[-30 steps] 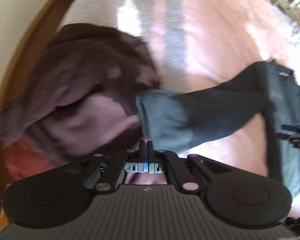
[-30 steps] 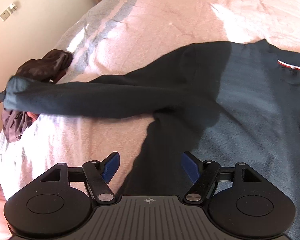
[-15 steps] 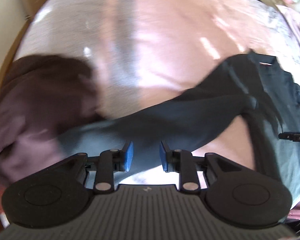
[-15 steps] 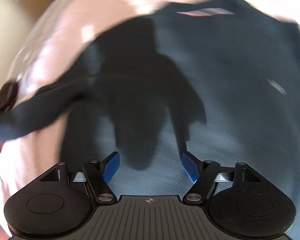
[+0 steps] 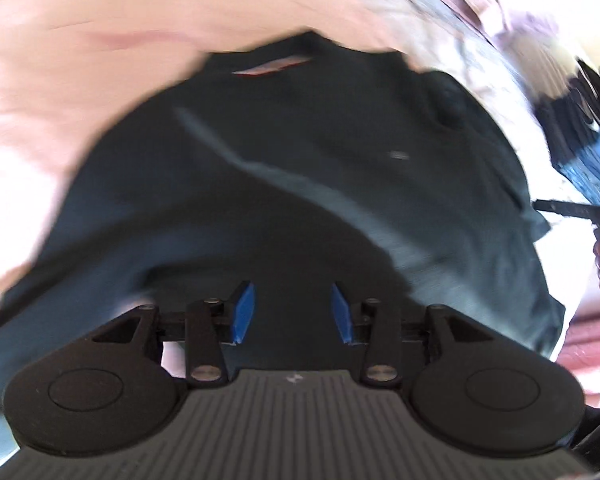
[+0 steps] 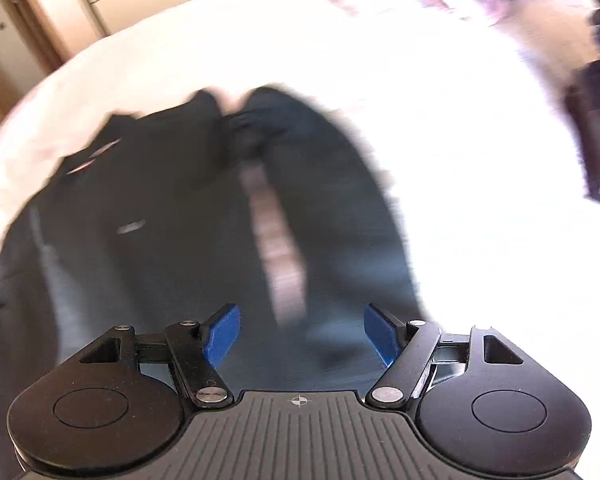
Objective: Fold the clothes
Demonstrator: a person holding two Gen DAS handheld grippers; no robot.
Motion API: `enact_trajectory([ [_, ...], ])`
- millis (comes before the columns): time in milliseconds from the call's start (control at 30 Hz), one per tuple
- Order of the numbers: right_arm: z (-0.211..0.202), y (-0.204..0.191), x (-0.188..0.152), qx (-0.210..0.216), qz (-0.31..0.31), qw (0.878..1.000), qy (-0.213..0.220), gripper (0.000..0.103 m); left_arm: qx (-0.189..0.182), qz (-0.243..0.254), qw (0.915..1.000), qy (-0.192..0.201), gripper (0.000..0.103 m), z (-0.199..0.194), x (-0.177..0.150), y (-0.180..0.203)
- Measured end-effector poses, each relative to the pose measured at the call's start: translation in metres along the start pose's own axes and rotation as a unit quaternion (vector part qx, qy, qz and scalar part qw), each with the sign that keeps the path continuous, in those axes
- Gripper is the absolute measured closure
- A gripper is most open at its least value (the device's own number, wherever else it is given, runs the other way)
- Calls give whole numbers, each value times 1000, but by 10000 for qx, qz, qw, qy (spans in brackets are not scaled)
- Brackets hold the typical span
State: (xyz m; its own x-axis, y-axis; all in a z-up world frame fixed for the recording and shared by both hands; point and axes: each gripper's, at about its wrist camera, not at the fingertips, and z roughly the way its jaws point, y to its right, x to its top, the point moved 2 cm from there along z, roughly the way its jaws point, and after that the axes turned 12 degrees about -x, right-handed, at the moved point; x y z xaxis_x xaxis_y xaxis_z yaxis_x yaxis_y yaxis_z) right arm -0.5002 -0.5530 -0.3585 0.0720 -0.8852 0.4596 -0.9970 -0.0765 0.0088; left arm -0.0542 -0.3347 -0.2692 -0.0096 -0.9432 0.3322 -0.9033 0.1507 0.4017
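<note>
Left gripper (image 5: 292, 312): jaws spread, blue pads (image 5: 242, 312) well apart, nothing between them. It hovers over the dark sweater (image 5: 300, 184), pointing at the body panel; contact with the fabric can't be judged, as the frame is motion-blurred.

Right gripper (image 6: 301, 330): jaws spread wider, blue pads (image 6: 222, 334) far apart, empty. It also sits above the dark sweater (image 6: 160, 240), near the garment's right edge. Blur here too, so I can't tell whether it touches.

Sweater: lies spread on the pink bed cover (image 5: 80, 60), collar end away from both cameras. A red-and-white neck label (image 5: 272, 67) shows at the collar in the left view. In the right view a sleeve (image 6: 331, 200) lies alongside the body, with a strip of pale cover (image 6: 276, 240) visible between sleeve and body. A lighter crease line (image 5: 319, 196) runs diagonally across the body in the left view.

Outward: the right gripper's body shows at the right edge of the left view, near the sweater's edge. Bed cover is blown out white in the right view (image 6: 479, 160). Wall and wooden trim (image 6: 32, 24) at upper left.
</note>
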Motion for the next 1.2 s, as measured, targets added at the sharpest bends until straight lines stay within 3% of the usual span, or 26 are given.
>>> enact_trajectory([
  [133, 43, 48, 9, 23, 5, 9988, -494, 31, -265, 522, 9979, -288, 66, 65, 37, 69],
  [200, 63, 56, 11, 237, -143, 9959, -859, 32, -340, 714, 9960, -417, 66, 92, 52, 97],
  [267, 69, 62, 19, 498, -362, 9930, -1005, 88, -400, 889, 9938, -526, 66, 114, 65, 123],
  [300, 66, 66, 26, 529, -482, 9926, -979, 103, -432, 972, 9928, -552, 66, 119, 70, 133],
  [367, 51, 81, 43, 107, -691, 9953, -669, 103, -503, 1117, 9907, -594, 66, 127, 80, 150],
  [433, 35, 106, 61, -657, -731, 9950, -184, 103, -514, 1198, 9894, -635, 66, 133, 87, 156],
  [533, 15, 142, 84, -1619, -663, 9836, 449, 103, -487, 1254, 9884, -702, 66, 145, 95, 165],
  [567, 14, 144, 87, -1474, -553, 9863, 485, 103, -464, 1325, 9874, -729, 66, 148, 97, 166],
  [633, 17, 138, 86, -670, -272, 9967, 354, 103, -411, 1578, 9835, -780, 66, 156, 100, 172],
  [700, 22, 115, 70, 85, -202, 9997, 103, 103, -369, 2032, 9748, -839, 65, 166, 103, 184],
  [767, 27, 100, 48, 390, -266, 9989, -84, 97, -335, 2511, 9632, -894, 62, 178, 107, 197],
  [800, 30, 92, 38, 542, -298, 9979, -177, 81, -349, 2700, 9576, -939, 61, 185, 108, 203],
  [833, 32, 84, 27, 694, -330, 9967, -270, 54, -375, 2853, 9527, -978, 61, 192, 110, 208],
  [867, 34, 77, 16, 846, -361, 9951, -364, 47, -400, 3006, 9475, -1017, 61, 198, 111, 214],
  [933, 47, 68, 2, 1070, -262, 9924, -545, 46, -460, 3280, 9370, -1106, 60, 211, 112, 222],
  [1000, 64, 68, -2, 1265, -101, 9886, -807, 46, -454, 3433, 9308, -1169, 60, 219, 112, 227],
  [1067, 74, 71, 2, 1414, -11, 9845, -1038, 88, -419, 3538, 9264, -1218, 60, 226, 113, 231],
  [1100, 78, 72, 4, 1488, 35, 9821, -1154, 102, -412, 3573, 9249, -1229, 60, 228, 113, 233],
  [1200, 68, 87, 30, 1195, -241, 9861, -1129, 102, -494, 3577, 9252, -1167, 60, 222, 117, 238],
])
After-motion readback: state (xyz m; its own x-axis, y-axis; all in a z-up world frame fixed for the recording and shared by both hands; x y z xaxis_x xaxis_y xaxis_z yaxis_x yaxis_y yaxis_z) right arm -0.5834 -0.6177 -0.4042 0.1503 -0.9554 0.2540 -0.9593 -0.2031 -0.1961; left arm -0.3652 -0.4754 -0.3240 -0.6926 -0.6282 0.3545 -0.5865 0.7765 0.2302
